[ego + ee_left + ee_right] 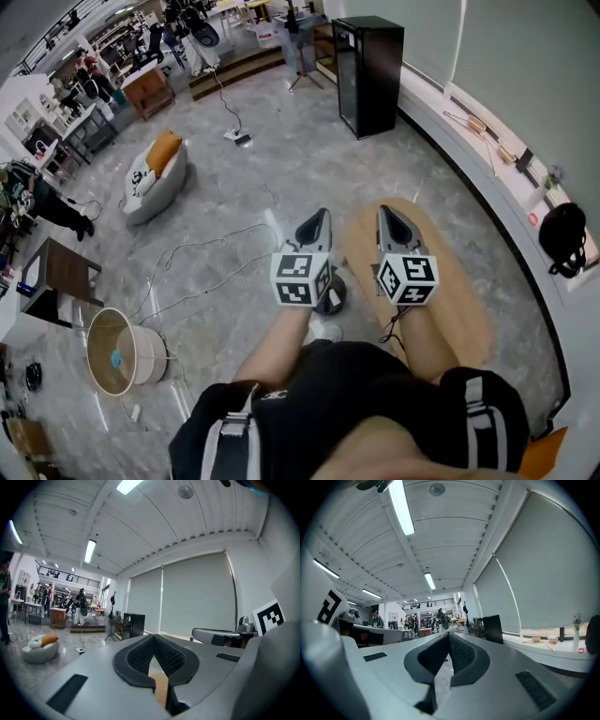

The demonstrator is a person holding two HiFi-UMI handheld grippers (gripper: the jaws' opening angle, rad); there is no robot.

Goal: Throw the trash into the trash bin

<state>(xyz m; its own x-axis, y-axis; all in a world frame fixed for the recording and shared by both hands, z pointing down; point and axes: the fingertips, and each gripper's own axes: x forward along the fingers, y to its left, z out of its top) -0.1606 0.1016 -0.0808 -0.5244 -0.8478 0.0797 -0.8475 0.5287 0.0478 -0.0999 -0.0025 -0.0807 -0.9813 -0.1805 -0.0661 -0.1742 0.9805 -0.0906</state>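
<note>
Head view showed left hand-held gripper (319,217) and right hand-held gripper (389,214) clenched empty; pickup seemed not yet begun, so next: find trash for the trash bin (150,354)

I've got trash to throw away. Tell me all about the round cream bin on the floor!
The round cream bin stands on the grey stone-look floor, at the head view's lower left. It has plain sides, a thin rim and a wide open mouth with no lid. Inside lies one small blue thing; nothing else shows.
</note>
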